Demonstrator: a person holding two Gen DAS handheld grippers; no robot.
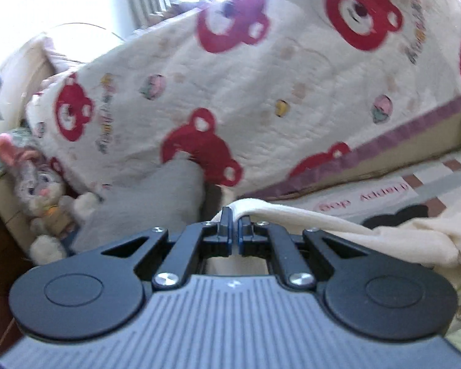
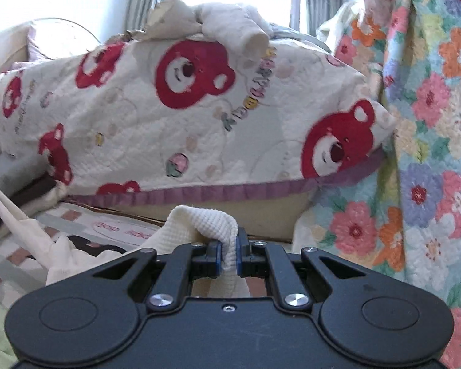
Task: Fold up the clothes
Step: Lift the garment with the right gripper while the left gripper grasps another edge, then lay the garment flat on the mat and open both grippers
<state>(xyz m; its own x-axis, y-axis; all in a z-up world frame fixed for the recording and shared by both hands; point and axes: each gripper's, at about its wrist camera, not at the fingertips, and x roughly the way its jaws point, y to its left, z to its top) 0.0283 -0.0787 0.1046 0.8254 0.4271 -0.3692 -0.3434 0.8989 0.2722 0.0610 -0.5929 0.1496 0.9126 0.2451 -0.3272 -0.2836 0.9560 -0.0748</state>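
Left wrist view: cream garment [image 1: 347, 227] pinched at a thin edge by the left gripper [image 1: 235, 227], cloth draping off to that gripper's right and sagging down past its body. Right wrist view: same cream garment [image 2: 199, 224], waffle-knit here, bunched up between the fingers of the right gripper [image 2: 228, 258]; more of it trails to that gripper's left, down toward the patterned bed sheet [image 2: 76, 218] below.

Both ends are lifted off the bed, cloth hanging between the two tools. How folded it is, can't tell; most of it is out of frame.

Risks, as I judge them: the left grip is only on a thin hem lip, so a tug outward could slip it free and drop that side. The right grip has a thick wad, so layers may be caught together and the fold would come out lumpy or skewed. Motion blur in the left view suggests fast movement, which adds to the slip risk. Slack sagging in the middle could drag on the sheet and crease.

Grippers: left jaws nearly closed, only cloth thickness between them. Right jaws closed down on the wad, narrow gap filled with knit.

Ahead of both tools: red-bear quilt [image 2: 181, 117] draped over a cushion. Floral quilt [image 2: 430, 153] hangs right of the right gripper. Plush rabbit [image 1: 43, 190] sits left of the left gripper.
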